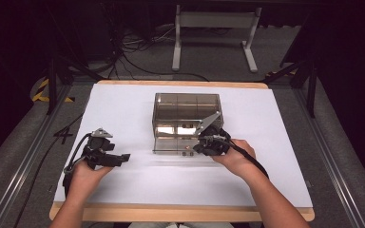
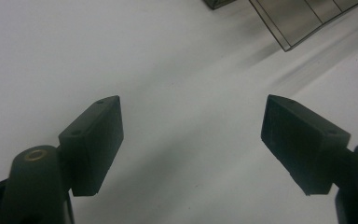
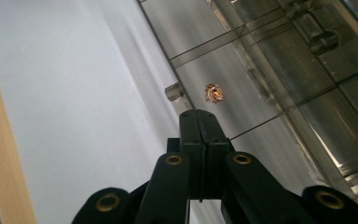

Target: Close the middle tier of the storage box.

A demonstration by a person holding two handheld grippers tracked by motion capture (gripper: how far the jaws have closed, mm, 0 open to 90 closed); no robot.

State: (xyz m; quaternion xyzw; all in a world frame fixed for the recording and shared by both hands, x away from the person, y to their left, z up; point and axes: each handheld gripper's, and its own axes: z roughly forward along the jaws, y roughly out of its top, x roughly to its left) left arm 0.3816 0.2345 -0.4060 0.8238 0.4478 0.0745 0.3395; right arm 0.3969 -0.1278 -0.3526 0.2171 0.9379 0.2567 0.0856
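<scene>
Clear drawer box (image 1: 186,122) sits mid-desk (image 1: 123,109), nearer the far edge, bottom drawer (image 1: 176,145) pulled out twd the person. R gripper (image 1: 208,145) at drawer's front, jaws closed, empty. L gripper (image 1: 105,156) near desk's left edge, jaws wide open, empty.

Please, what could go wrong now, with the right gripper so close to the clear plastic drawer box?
1. The right gripper is shut with nothing between its jaws, right beside the small knob of the drawer box. It has perhaps missed the knob, so a pull may open nothing.
2. The left gripper stands open over the white table cover, apart from the box. Nothing steadies the box, so a push or pull could slide it.
</scene>
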